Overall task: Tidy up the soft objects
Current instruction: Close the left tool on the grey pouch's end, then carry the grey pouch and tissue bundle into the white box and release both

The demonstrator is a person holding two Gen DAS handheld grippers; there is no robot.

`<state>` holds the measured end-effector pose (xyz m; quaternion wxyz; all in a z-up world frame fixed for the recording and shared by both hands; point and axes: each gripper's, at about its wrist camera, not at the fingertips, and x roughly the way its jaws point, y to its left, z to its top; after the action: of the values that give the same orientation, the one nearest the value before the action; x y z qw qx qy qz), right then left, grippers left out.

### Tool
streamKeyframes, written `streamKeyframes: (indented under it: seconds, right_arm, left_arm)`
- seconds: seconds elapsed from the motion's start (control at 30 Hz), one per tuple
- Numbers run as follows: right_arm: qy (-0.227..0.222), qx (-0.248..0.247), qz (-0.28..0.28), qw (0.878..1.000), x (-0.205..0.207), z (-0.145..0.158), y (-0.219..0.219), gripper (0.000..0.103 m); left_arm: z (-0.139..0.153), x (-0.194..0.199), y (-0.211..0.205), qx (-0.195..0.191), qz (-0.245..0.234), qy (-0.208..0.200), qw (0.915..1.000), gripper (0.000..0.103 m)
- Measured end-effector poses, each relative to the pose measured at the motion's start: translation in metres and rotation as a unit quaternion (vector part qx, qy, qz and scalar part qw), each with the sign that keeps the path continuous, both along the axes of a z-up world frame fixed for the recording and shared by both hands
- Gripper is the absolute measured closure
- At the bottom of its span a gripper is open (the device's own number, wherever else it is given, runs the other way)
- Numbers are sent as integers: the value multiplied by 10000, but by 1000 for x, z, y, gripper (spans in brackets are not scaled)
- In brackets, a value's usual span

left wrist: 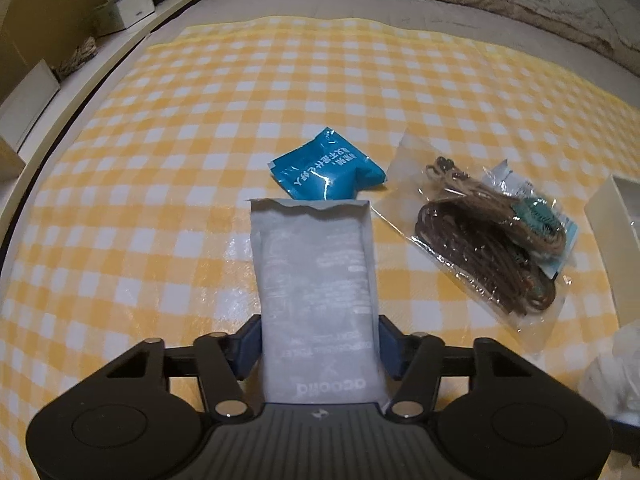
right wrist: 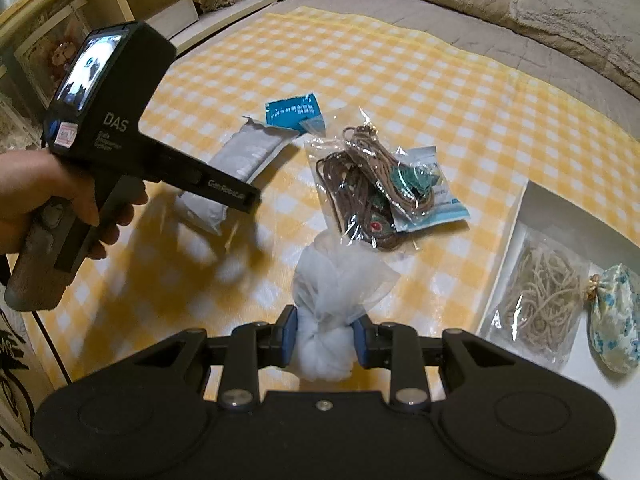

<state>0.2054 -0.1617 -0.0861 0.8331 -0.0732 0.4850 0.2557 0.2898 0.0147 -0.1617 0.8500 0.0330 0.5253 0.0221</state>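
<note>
My left gripper (left wrist: 316, 348) is shut on a long grey-white soft packet (left wrist: 316, 280), held just above the yellow checked cloth (left wrist: 160, 160); the packet also shows in the right wrist view (right wrist: 240, 152). My right gripper (right wrist: 324, 340) is shut on a white mesh pouch with white stuffing (right wrist: 332, 300). A blue sachet (left wrist: 326, 170) lies just beyond the packet's far end. A clear bag of brown cords (left wrist: 488, 236) lies to its right and shows in the right wrist view (right wrist: 372, 188).
A white tray (right wrist: 516, 232) at the right holds a clear bag of beige string (right wrist: 540, 304) and a floral fabric pouch (right wrist: 614, 320). A beige blanket (right wrist: 520, 0) lies at the far edge. Shelves with boxes (left wrist: 124, 8) run along the left.
</note>
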Motion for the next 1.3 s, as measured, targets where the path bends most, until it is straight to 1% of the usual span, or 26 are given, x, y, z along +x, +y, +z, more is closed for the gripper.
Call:
streamKeyframes:
  seconds: [0.1, 0.3, 0.4, 0.57, 0.7, 0.83, 0.97, 1.07, 1.13, 1.2, 1.3]
  right_arm:
    - [-72, 40, -107, 9999, 1, 4, -3, 73]
    - [-286, 185, -348, 9988, 1, 17, -12, 74]
    - [-441, 315, -490, 9973, 1, 26, -18, 74]
    - [-766, 479, -701, 9934, -5, 43, -28, 74]
    - [-974, 547, -874, 9899, -10, 55, -35, 74]
    - [-1142, 636, -1092, 9854, -15, 65, -52, 74]
    - [-1259, 698, -1363, 9801, -18, 73, -71, 74]
    - [-1311, 719, -1591, 9759, -20, 76, -89, 74]
    - [-1333, 730, -1771, 9724, -23, 78, -102, 74]
    - [-1351, 722, -1913, 9695, -26, 78, -115, 74]
    - [-1347, 709, -2132, 9651, -31, 78, -134, 74]
  left_arm:
    - [14, -3, 7, 15, 11, -138, 9999, 48]
    - [60, -27, 11, -5, -76, -613, 9981, 49]
    - [81, -38, 11, -84, -113, -865, 9962, 49]
    - [116, -56, 10, -228, -131, -1208, 9923, 49]
    - [138, -70, 5, -371, -182, -1472, 9882, 49]
    - [154, -80, -10, -495, -314, -1730, 9832, 49]
    - [160, -84, -32, -719, -469, -1814, 9797, 49]
    - [160, -86, -58, -843, -664, -1817, 9775, 49]
    - [148, -81, -80, -918, -783, -1787, 9765, 49]
    - [144, -83, -97, -993, -901, -1735, 9757, 49]
    - [136, -85, -122, -1133, -1087, -1537, 9756, 49]
